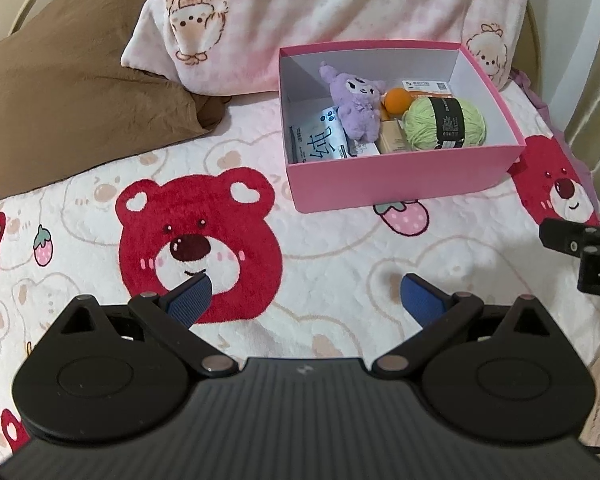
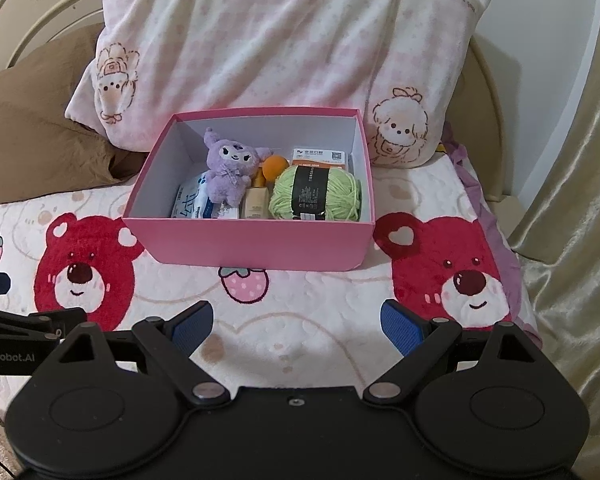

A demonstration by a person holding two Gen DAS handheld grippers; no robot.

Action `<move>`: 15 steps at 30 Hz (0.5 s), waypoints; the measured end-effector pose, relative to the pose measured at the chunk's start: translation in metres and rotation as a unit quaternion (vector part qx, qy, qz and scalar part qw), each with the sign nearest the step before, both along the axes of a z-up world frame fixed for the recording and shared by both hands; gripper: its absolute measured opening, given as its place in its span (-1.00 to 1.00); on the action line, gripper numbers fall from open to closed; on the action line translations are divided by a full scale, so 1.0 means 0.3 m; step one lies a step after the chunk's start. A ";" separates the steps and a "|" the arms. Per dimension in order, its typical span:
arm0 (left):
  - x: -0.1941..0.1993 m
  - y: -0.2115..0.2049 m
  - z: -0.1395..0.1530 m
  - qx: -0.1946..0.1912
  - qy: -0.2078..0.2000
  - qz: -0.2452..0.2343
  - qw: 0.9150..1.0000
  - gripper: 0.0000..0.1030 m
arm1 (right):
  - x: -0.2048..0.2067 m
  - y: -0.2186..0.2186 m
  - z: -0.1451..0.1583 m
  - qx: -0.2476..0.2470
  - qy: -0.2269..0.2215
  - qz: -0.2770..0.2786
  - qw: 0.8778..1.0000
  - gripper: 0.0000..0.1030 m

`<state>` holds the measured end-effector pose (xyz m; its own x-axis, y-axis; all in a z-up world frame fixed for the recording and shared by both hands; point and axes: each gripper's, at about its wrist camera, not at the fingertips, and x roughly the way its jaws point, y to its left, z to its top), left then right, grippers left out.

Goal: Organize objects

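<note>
A pink box [image 1: 400, 178] [image 2: 256, 244] stands on the bear-print blanket. Inside lie a purple plush toy [image 1: 356, 100] [image 2: 230, 170], a green yarn ball [image 1: 446, 124] [image 2: 316, 194], an orange ball [image 1: 398, 100] [image 2: 275, 167], a tissue pack [image 1: 320, 140] [image 2: 192, 202], a beige bottle [image 1: 392, 140] [image 2: 255, 200] and a white-orange packet [image 1: 426, 87] [image 2: 320, 158]. My left gripper [image 1: 306, 300] is open and empty, hovering over the blanket in front of the box. My right gripper [image 2: 296, 326] is open and empty, also in front of the box.
A pink-checked pillow [image 1: 300, 12] [image 2: 268, 48] leans behind the box, with a brown pillow [image 1: 68, 92] [image 2: 32, 132] to its left. A beige curtain [image 2: 572, 220] hangs at the right bed edge. The other gripper shows at the frame edges [image 1: 588, 248] [image 2: 16, 332].
</note>
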<state>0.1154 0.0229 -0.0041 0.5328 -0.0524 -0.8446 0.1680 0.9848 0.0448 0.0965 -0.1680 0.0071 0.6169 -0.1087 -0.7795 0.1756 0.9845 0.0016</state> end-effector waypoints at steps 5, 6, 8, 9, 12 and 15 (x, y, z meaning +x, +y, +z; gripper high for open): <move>0.001 0.008 -0.003 -0.006 0.006 0.005 1.000 0.99 | -0.001 -0.007 -0.003 0.001 0.002 -0.005 1.000 0.81; 0.002 0.008 -0.005 -0.007 0.007 0.006 1.000 0.99 | -0.002 -0.009 -0.005 0.001 0.002 -0.005 1.000 0.81; 0.004 0.009 -0.007 -0.007 0.008 0.007 1.000 0.99 | -0.001 -0.011 -0.006 0.001 0.003 -0.007 1.000 0.81; 0.005 0.009 -0.008 -0.007 0.009 0.007 1.000 0.99 | 0.000 -0.013 -0.006 0.001 0.004 -0.008 1.000 0.81; 0.009 0.008 -0.009 -0.010 0.011 0.007 1.000 0.99 | 0.000 -0.013 -0.008 0.000 0.005 -0.009 1.000 0.81; 0.006 0.017 0.004 -0.016 0.007 0.014 1.000 0.99 | -0.001 -0.014 -0.007 0.000 0.006 -0.007 1.000 0.81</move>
